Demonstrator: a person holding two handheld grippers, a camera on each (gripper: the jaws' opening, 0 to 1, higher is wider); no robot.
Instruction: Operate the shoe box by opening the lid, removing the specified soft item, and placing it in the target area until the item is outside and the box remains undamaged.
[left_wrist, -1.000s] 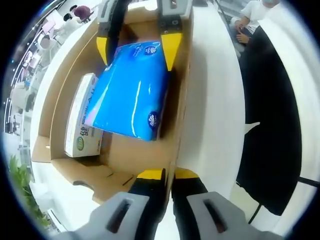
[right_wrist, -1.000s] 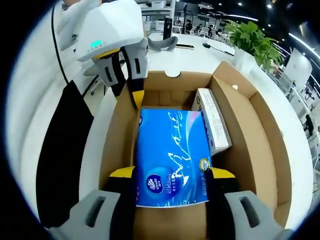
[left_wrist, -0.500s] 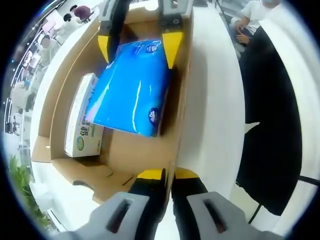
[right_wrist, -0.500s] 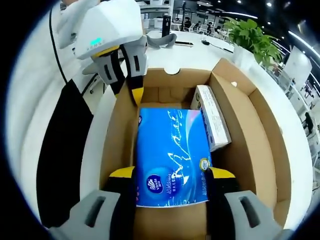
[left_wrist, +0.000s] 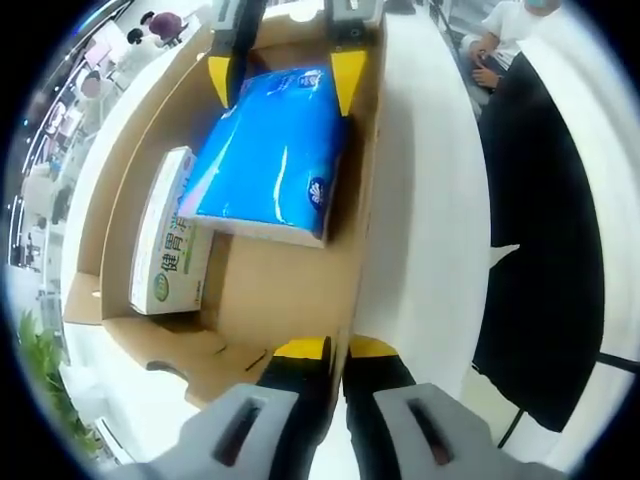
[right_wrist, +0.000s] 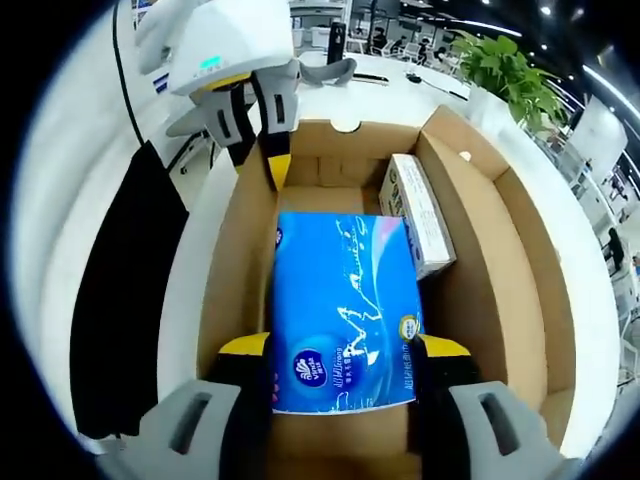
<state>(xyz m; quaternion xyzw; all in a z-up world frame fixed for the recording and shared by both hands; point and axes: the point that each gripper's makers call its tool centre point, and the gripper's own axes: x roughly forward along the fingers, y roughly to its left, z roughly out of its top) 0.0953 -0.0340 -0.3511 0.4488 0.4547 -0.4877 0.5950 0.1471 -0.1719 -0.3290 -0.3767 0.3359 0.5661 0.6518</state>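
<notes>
The open cardboard shoe box (left_wrist: 110, 200) lies on a white table. My right gripper (right_wrist: 345, 350) is shut on a soft blue tissue pack (right_wrist: 342, 310), one yellow-tipped finger on each side of its near end. In the left gripper view that pack (left_wrist: 270, 150) hangs tilted above the box floor, with the right gripper (left_wrist: 284, 78) at its far end. A white carton (left_wrist: 165, 245) rests against one long wall inside. My left gripper (left_wrist: 336, 350) is shut on the box's side wall. The right gripper view shows the left gripper (right_wrist: 258, 150) pinching that wall.
The white table (left_wrist: 430, 200) runs alongside the box, with a black sheet-like thing (right_wrist: 120, 300) lying at its edge. A green plant (right_wrist: 500, 70) stands beyond the box's far corner. People (left_wrist: 490, 40) sit in the background.
The blue pack has risen and moved away from the left gripper's end of the box, baring more cardboard floor. The left gripper keeps its hold on the wall.
</notes>
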